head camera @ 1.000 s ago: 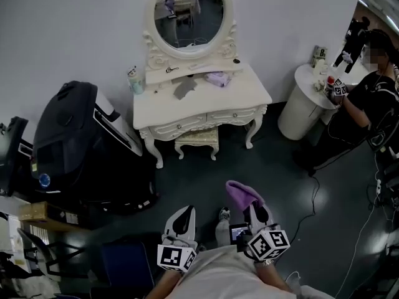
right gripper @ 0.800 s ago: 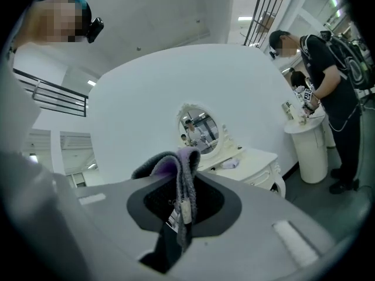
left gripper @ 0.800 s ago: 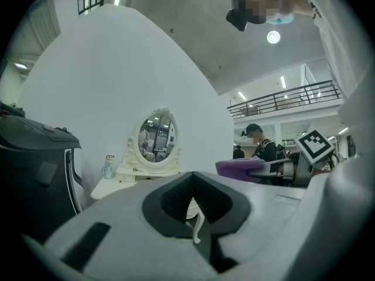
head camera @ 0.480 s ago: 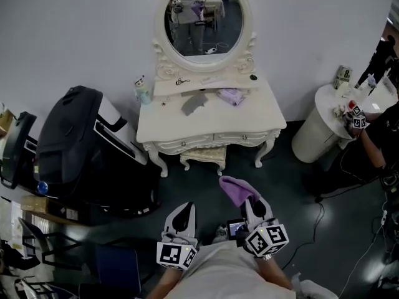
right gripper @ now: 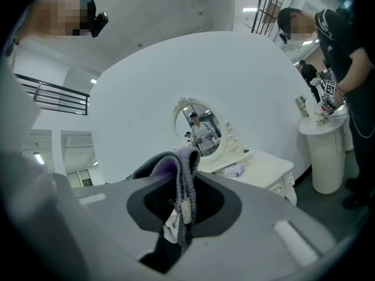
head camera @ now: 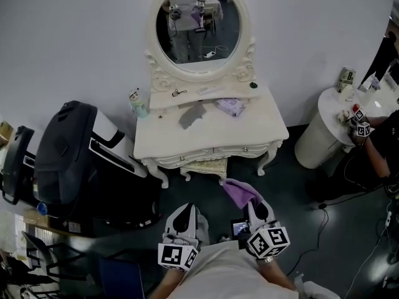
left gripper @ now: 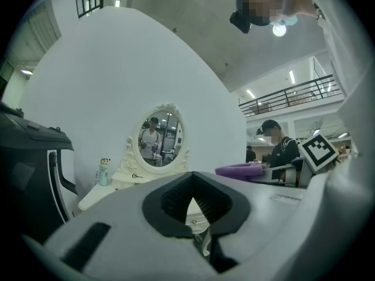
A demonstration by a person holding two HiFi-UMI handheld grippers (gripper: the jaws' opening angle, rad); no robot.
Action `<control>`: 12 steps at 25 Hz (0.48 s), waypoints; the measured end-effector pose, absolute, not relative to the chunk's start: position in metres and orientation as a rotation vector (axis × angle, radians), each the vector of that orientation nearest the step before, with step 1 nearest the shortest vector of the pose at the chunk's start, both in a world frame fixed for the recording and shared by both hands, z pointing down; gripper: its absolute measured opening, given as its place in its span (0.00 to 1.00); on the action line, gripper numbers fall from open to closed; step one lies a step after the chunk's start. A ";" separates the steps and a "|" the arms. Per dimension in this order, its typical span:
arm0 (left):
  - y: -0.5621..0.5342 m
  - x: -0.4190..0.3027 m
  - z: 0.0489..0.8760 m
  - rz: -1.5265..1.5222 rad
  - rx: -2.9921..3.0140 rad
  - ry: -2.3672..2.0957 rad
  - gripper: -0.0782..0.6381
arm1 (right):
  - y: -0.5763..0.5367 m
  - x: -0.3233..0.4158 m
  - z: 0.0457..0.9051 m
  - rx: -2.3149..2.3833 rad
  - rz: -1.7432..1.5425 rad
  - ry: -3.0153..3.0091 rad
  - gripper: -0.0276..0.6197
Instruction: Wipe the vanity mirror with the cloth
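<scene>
We're holding the cloth (head camera: pixel 239 192) pinched tight in R gripper (head camera: pixel 254 209) fingers, well short of the mirror (head camera: pixel 198 30) above the desk (head camera: pixel 218 139); L gripper (head camera: pixel 181 220) fingers sitting closed, empty.

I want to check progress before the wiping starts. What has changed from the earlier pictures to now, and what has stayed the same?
The person has stepped toward the dressing table: it and the mirror look nearer and lower in the head view. Nothing was taken or let go. The right gripper stays shut on the purple cloth; the left gripper stays shut and empty.
</scene>
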State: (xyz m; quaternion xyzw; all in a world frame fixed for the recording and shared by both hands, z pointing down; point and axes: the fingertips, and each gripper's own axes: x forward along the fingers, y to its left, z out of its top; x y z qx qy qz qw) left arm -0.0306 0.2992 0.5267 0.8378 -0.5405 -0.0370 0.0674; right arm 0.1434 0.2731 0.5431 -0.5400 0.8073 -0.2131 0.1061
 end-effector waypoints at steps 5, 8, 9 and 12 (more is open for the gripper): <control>0.223 -0.039 0.523 -0.111 2.565 -1.570 0.11 | 0.212 0.135 0.542 -1.658 -0.607 2.352 0.12; 0.168 -0.047 0.509 -0.139 2.602 -1.536 0.11 | 0.169 0.129 0.533 -1.696 -0.601 2.322 0.12; 0.149 -0.051 0.503 -0.154 2.609 -1.529 0.11 | 0.153 0.125 0.529 -1.703 -0.596 2.317 0.12; 0.097 -0.068 0.493 -0.185 2.616 -1.516 0.11 | 0.105 0.110 0.514 -1.711 -0.560 2.325 0.12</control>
